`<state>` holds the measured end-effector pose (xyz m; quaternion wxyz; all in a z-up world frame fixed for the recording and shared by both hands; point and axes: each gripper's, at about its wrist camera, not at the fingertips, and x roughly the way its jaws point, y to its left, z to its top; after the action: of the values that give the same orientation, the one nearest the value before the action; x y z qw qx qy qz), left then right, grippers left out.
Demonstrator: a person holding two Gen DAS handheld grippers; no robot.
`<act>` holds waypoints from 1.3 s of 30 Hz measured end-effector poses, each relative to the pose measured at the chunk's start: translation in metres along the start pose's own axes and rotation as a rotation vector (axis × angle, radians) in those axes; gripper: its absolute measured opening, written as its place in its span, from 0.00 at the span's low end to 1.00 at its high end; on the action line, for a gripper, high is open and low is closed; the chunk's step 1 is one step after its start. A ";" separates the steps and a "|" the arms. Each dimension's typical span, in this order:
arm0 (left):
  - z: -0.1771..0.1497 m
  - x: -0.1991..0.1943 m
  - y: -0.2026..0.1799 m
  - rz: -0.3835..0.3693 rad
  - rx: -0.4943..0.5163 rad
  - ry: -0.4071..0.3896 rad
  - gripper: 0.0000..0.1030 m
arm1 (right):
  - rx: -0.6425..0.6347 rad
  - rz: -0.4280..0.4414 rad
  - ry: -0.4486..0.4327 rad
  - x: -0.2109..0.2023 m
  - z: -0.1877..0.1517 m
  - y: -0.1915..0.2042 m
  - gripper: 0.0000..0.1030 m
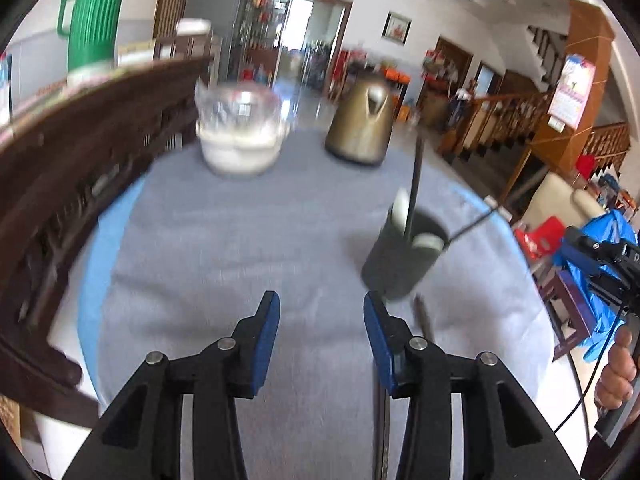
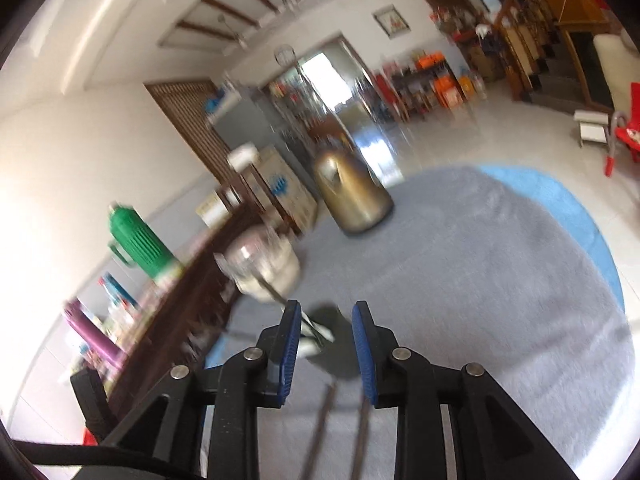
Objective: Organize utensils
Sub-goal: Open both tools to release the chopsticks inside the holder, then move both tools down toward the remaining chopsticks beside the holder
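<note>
Both the left claw point(image 1: 322, 306) and the right claw point(image 2: 326, 316) are hanging apart and empty over the grey-clothed desk point(image 1: 224, 240), where the dark cup point(image 1: 404, 256) is holding what look like spoons point(image 1: 400, 210).

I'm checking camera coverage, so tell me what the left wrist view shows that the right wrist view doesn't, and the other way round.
Only the left wrist view shows the right gripper from outside, at the frame's right edge, and the holder's spoons and sticks clearly.

Only the right wrist view shows a purple bottle on the sideboard.

Both show the dark utensil holder, gold kettle, glass jar, green jug, grey cloth, and loose utensils lying near open jaws.
</note>
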<state>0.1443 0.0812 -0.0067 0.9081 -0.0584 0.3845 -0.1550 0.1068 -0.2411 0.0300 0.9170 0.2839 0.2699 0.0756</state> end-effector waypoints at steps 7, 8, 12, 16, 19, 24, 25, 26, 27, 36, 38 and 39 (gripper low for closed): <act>-0.024 0.036 -0.013 -0.051 0.023 0.113 0.43 | 0.000 -0.045 0.322 0.083 -0.051 -0.018 0.25; -0.024 0.043 -0.015 -0.072 0.023 0.134 0.43 | 0.003 -0.047 0.363 0.098 -0.060 -0.021 0.24; -0.019 0.065 -0.016 -0.121 0.002 0.194 0.43 | -0.001 -0.090 0.432 0.129 -0.074 -0.027 0.19; -0.014 0.084 -0.021 -0.149 0.015 0.234 0.42 | 0.015 -0.122 0.455 0.145 -0.078 -0.037 0.18; -0.014 0.096 -0.029 -0.132 0.046 0.268 0.39 | 0.019 -0.127 0.476 0.154 -0.079 -0.038 0.18; -0.015 0.113 -0.036 -0.115 0.075 0.307 0.37 | -0.001 -0.157 0.503 0.168 -0.087 -0.034 0.16; -0.015 0.115 -0.037 -0.111 0.081 0.312 0.37 | -0.007 -0.162 0.500 0.168 -0.087 -0.033 0.16; -0.015 0.117 -0.038 -0.100 0.090 0.316 0.37 | -0.013 -0.166 0.498 0.168 -0.086 -0.033 0.15; -0.016 0.119 -0.039 -0.089 0.098 0.321 0.37 | -0.015 -0.174 0.495 0.170 -0.086 -0.032 0.15; -0.020 0.126 -0.050 -0.080 0.119 0.342 0.37 | 0.031 -0.142 0.483 0.166 -0.080 -0.037 0.15; -0.019 0.129 -0.053 -0.078 0.124 0.341 0.37 | 0.018 -0.135 0.493 0.168 -0.084 -0.034 0.15; -0.019 0.129 -0.054 -0.078 0.125 0.341 0.37 | 0.005 -0.144 0.498 0.170 -0.086 -0.032 0.15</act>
<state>0.2024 -0.0113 -0.0955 0.8250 0.0104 0.5200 -0.2211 0.2031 -0.1765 -0.1239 0.8247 0.2390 0.5068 0.0771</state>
